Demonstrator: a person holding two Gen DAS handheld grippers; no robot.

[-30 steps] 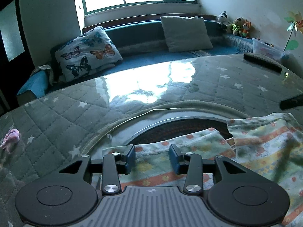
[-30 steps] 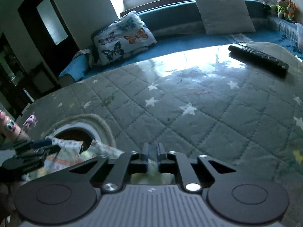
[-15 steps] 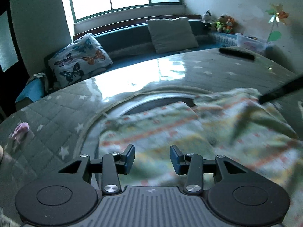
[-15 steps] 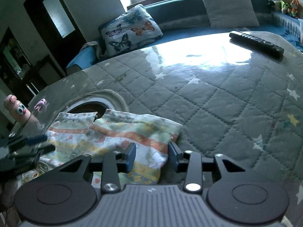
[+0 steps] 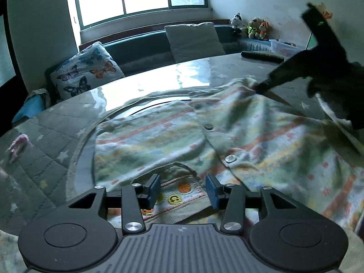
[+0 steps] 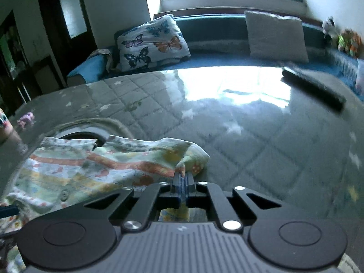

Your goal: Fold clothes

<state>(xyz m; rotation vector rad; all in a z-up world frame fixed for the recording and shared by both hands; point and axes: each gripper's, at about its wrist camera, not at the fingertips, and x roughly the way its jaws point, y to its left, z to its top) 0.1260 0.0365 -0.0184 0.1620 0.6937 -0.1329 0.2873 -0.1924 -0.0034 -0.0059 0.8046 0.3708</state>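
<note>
Left wrist view first: the left gripper sits low in the centre of the frame, its blue-padded jaws spread wide with nothing between them. Just beyond the pads lies the little shirt, soft cotton printed in pale green, yellow and orange bands, spread across the middle and right of the frame. A round snap button glints along its front opening, and a ribbed collar edge with embroidered patches curls up directly ahead of the jaws. The shirt rests on a grey quilted table cover stitched in diamonds with white stars, glossy under a clear sheet. At the upper right the right gripper comes in as a dark blurred shape, its tip buried in the shirt's far corner. A slim black remote control lies further back, and a butterfly cushion fills the upper left on the bench.

Now the right wrist view: the right gripper is bottom centre, jaws pressed tight together on a fold of the shirt, the cloth bunching into a rounded lump just past the fingertips. The rest of the fabric trails away to the lower left. The quilted table cover runs off to the right, the remote control blurred at the upper right.
</note>
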